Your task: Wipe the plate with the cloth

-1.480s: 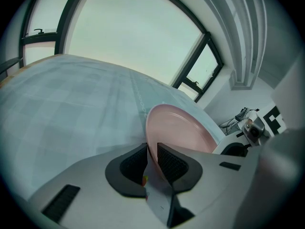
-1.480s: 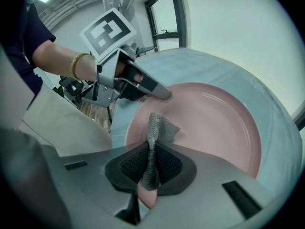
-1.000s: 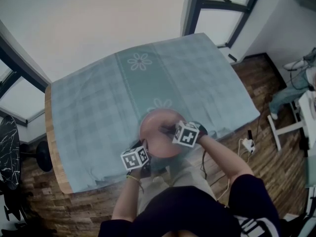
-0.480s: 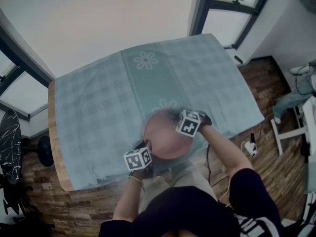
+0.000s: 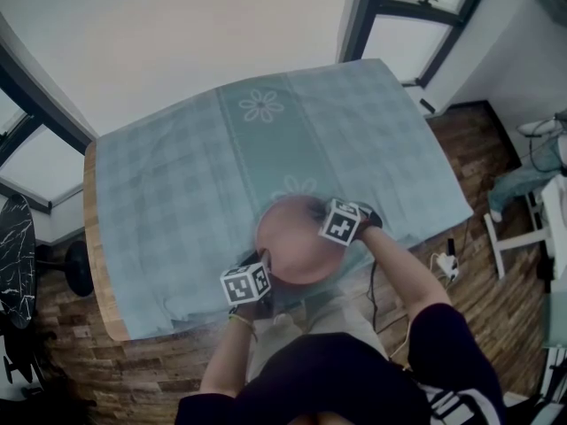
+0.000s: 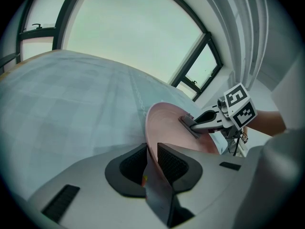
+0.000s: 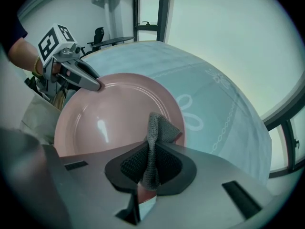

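A pink plate (image 5: 292, 242) is held tilted above the near edge of the table. My left gripper (image 6: 151, 162) is shut on the plate's (image 6: 167, 125) near rim, the rim pinched between both pads. My right gripper (image 7: 151, 165) is shut on a grey knitted cloth (image 7: 156, 132), whose free end lies against the plate's (image 7: 105, 113) right rim. In the head view the left gripper (image 5: 257, 277) is at the plate's lower left and the right gripper (image 5: 326, 220) at its upper right. The cloth itself is hidden there.
A pale blue checked tablecloth (image 5: 221, 166) with flower patterns covers the table. The wooden table edge (image 5: 93, 264) shows at the left. Windows and a white wall lie beyond. A white stand (image 5: 514, 228) and a cable are on the wooden floor at the right.
My right gripper with the cloth has slid from the plate's middle toward its far right rim. The left gripper and plate have kept still.
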The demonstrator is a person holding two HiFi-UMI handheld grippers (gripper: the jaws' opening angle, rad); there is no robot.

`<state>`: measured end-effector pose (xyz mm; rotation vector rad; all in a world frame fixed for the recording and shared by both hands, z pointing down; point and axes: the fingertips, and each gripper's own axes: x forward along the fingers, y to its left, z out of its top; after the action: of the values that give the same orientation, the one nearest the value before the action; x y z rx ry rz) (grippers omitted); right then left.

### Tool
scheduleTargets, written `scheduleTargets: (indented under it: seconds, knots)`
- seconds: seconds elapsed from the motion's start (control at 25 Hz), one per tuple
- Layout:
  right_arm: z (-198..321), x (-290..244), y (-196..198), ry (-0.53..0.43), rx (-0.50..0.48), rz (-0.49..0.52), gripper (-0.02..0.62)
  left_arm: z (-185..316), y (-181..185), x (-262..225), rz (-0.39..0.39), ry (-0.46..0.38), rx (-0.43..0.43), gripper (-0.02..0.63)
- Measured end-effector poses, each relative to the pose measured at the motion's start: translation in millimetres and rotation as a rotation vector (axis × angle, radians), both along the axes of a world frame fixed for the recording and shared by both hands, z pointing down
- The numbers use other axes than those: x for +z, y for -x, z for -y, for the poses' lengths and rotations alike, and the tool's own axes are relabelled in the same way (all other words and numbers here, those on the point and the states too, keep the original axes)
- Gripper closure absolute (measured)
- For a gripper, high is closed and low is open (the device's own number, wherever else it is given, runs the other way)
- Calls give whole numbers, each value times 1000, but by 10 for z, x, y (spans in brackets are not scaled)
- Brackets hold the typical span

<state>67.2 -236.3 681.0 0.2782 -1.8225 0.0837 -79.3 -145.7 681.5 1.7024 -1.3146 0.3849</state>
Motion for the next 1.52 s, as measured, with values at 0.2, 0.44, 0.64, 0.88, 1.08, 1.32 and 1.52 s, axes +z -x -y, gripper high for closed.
scheduleTargets:
  seconds: [0.2,0.44,0.64,0.88,1.08,1.32,1.52]
  knots:
    - [-50,63,-178,5,45,-51,561,0,12,7,3,1,2,529]
    - [-247,80,-248,47,67,-45,561,-1,22,3,9,-2,3,529]
    - [-442,98,-287,78,70,-35,561,-12,19,4,12,0,0,529]
    - [-668,83,-242,99,50,-15,561,-2,11,-3,27,-7,-6,529]
    - [-886,76,-166,125,43,2,561,-6,17,-1,45,-8,-12,529]
    - [-1143,95,-122,161,38,1,561,-9,27,-14,64,-19,-27,529]
    - [-1249,39,-5,127,28,33,561,-61,10,-42,106,-46,-16,528]
